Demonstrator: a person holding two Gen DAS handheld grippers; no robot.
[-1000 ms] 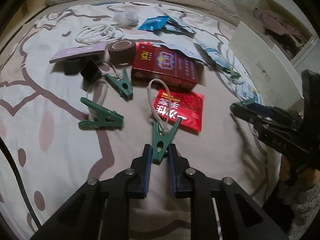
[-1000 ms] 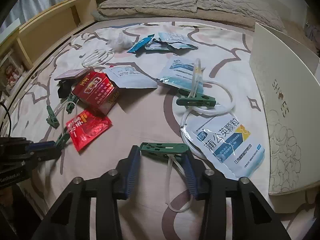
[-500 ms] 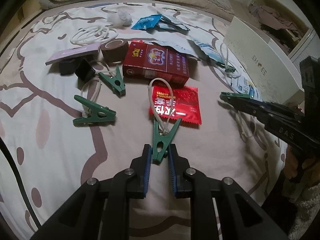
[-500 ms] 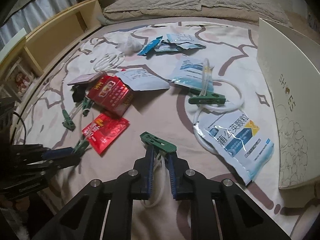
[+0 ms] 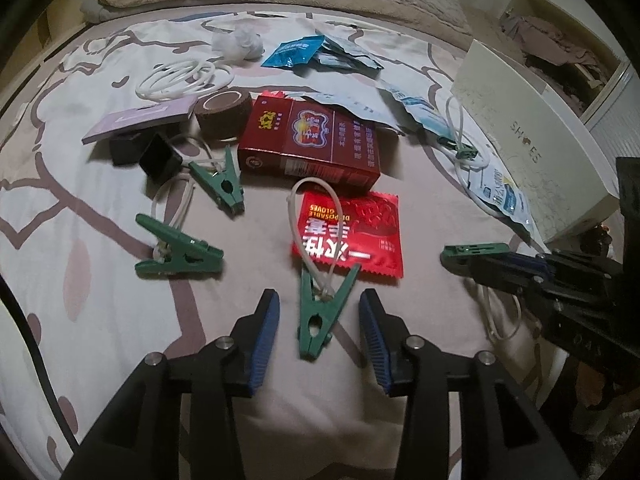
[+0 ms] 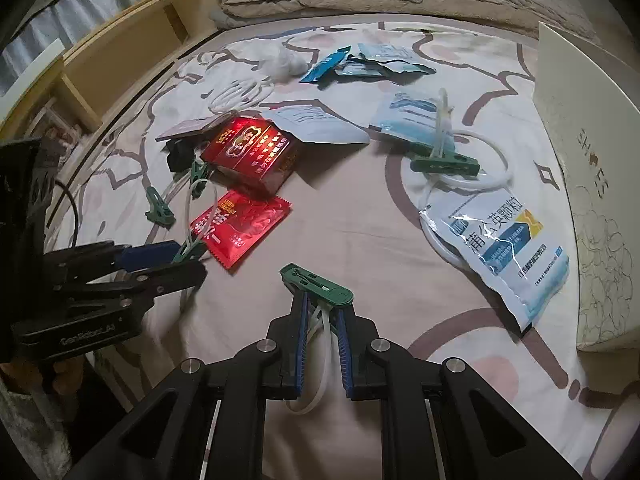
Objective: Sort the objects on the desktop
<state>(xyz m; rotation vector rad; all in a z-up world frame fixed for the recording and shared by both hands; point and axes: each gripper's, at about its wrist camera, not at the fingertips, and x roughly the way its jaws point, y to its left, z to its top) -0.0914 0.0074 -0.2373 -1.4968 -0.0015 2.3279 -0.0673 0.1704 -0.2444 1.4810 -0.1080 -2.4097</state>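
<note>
On the far left, ahead of the left gripper [image 5: 319,330], a green clip [image 5: 178,250] lies on the patterned bedsheet [image 5: 100,320] with a white loop through it. Beyond it, a second green clip [image 5: 220,184] lies next to two small black cubes [image 5: 146,154], a purple card [image 5: 138,122] and a brown tape roll [image 5: 224,114].

The jaws of the left gripper are opening. Between them lies a green clip with a white loop [image 5: 318,314], its closed tip toward the camera, and the blue pads [image 5: 264,340] stand apart from it on both sides without touching. Just ahead of this clip lies a red glove packet [image 5: 354,234], and behind the packet a dark red box [image 5: 310,146]. Further ahead, blue sachets [image 5: 320,52] and a coil of white tube [image 5: 184,80] lie near the pillows.

To the right, the right gripper [image 6: 322,322] is closed on the white cord [image 6: 320,360] that hangs from a green clip with its cord [image 6: 318,284]. This clip sits across the fingertips, and the blue pads [image 6: 302,340] press the cord just under it. Whether the pads also touch the clip body I cannot tell.

Ahead and right of the right gripper, a white-blue medicine pouch [image 6: 500,244] lies on a ring of white tube. Just beyond it another green clip [image 6: 444,164] stands on a pale blue pouch [image 6: 416,114]. At the far right edge stands a white shoe box [image 6: 588,184].
</note>
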